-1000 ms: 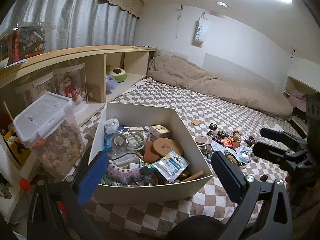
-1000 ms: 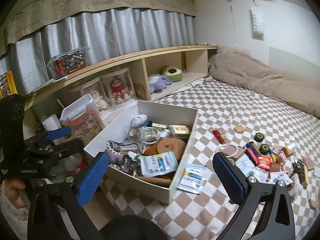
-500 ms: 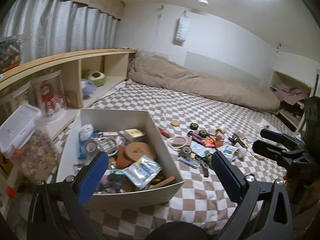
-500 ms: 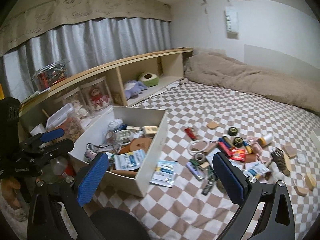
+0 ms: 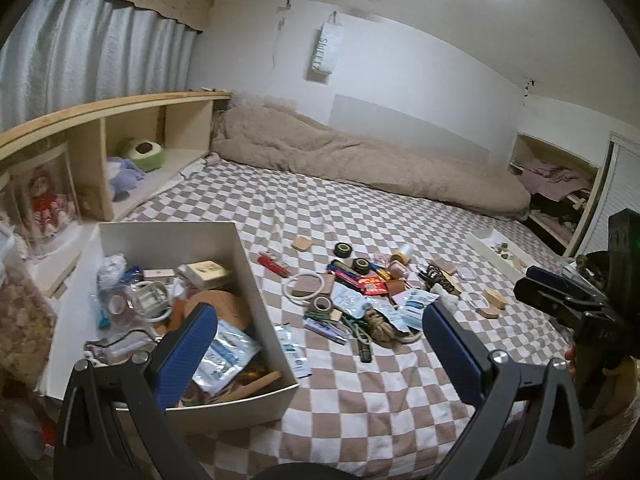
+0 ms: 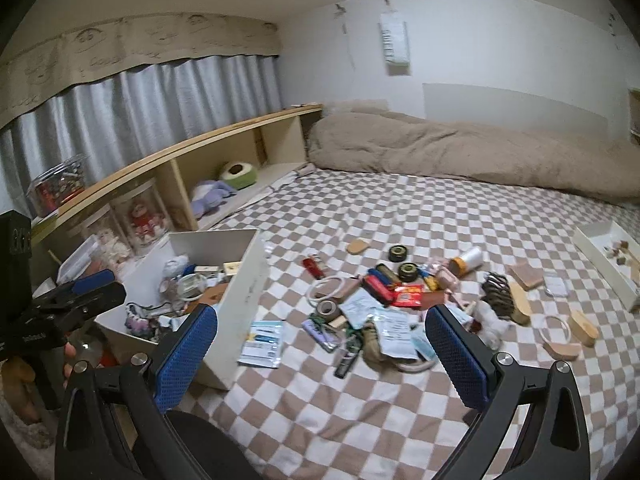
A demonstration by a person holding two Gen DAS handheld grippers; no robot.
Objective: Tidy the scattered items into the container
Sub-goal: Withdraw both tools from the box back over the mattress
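Both the left gripper (image 5: 320, 354) and right gripper (image 6: 322, 354) are held apart, empty. The scattered items (image 6: 384, 304) lie ahead on the checked bedspread (image 6: 400, 216), nearer the right gripper, right of the box (image 6: 244, 280).

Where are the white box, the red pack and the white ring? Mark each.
white box (image 5: 262, 304), left wrist view, right wall.
red pack (image 6: 409, 295), right wrist view, its middle.
white ring (image 5: 289, 280), left wrist view, left rim.

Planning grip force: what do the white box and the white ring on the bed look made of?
White box: likely matte cardboard or thin board, with flat, thin walls. White ring: seemingly smooth plastic or rubber, glossy; uncertain.
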